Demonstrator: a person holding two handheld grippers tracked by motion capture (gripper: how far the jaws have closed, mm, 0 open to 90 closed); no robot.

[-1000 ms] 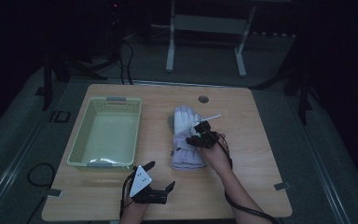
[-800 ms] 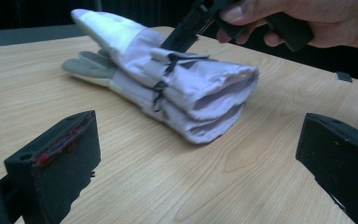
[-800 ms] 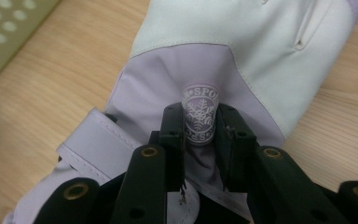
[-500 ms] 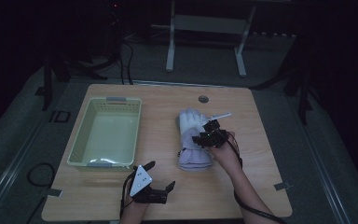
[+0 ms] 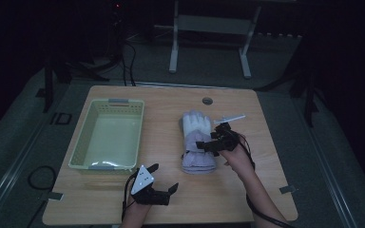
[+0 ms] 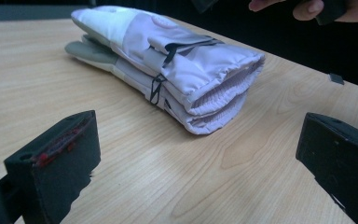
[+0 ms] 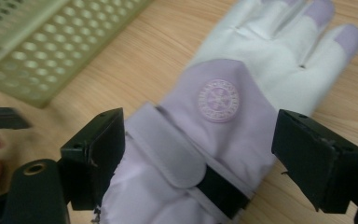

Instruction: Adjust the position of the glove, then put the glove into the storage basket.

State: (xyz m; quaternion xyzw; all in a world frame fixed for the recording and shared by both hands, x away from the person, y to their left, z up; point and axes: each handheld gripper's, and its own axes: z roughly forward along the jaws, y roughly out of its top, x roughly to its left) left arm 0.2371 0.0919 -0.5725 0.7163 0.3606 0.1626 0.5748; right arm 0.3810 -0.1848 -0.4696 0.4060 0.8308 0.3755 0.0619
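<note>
A pair of lilac and white gloves (image 5: 196,142) lies stacked on the wooden table, fingers pointing away from me. My right gripper (image 5: 209,142) hovers just over the gloves' right side. Its jaws have just been opening and now stand wide. In the right gripper view the top glove (image 7: 214,102) lies below the gap of that gripper (image 7: 200,126), and neither pad touches it. My left gripper (image 5: 164,178) rests near the table's front edge, open and holding nothing. In the left gripper view that gripper (image 6: 200,140) faces the gloves' cuffs (image 6: 214,88) from a short way off.
A pale green perforated basket (image 5: 138,133) stands on the left of the table, and its wall (image 7: 42,46) is at the upper left of the right gripper view. A round cable hole (image 5: 207,100) sits near the table's far edge. A metal stand (image 5: 209,28) is behind the table.
The right gripper has opened, let go of the gloves and drawn a little to the right and up. The gloves shifted slightly right. The left gripper has kept still.
</note>
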